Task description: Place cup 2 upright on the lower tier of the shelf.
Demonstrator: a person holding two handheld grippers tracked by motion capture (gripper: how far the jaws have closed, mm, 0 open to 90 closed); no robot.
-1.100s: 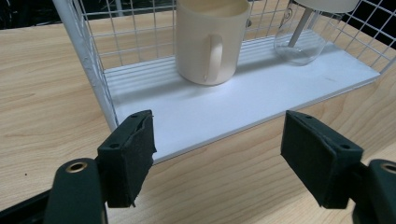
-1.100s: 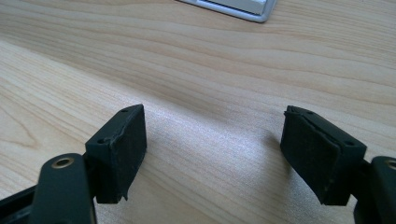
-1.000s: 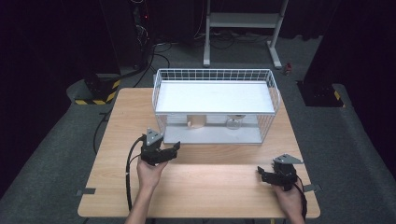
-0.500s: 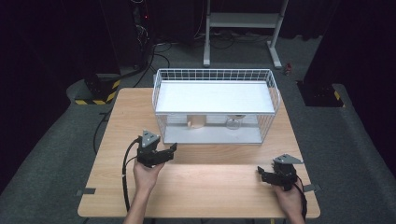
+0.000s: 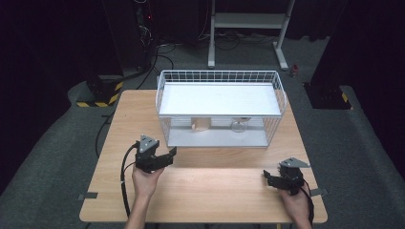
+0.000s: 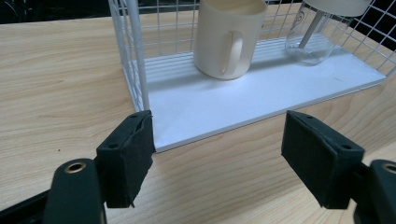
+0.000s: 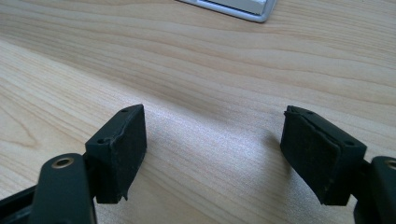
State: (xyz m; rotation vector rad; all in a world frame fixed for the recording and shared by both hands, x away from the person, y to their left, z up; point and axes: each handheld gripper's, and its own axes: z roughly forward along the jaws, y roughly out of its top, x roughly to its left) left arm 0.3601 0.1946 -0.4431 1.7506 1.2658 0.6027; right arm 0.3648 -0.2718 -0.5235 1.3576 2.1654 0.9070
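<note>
Left gripper view: cream mug [image 6: 229, 37] in wire rack [image 6: 133, 56]; no legible writing.

Cream mug [image 6: 229, 37] upright on the wire rack's [image 6: 133, 56] lower shelf, handle frontward.

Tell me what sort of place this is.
Probably a lab or studio set up for recording handling work, not a home. A bare wooden table stands on grey carpet between dark curtains, cables run across the floor, and hazard-striped stand bases flank it. On the table sits a white wire rack.
</note>
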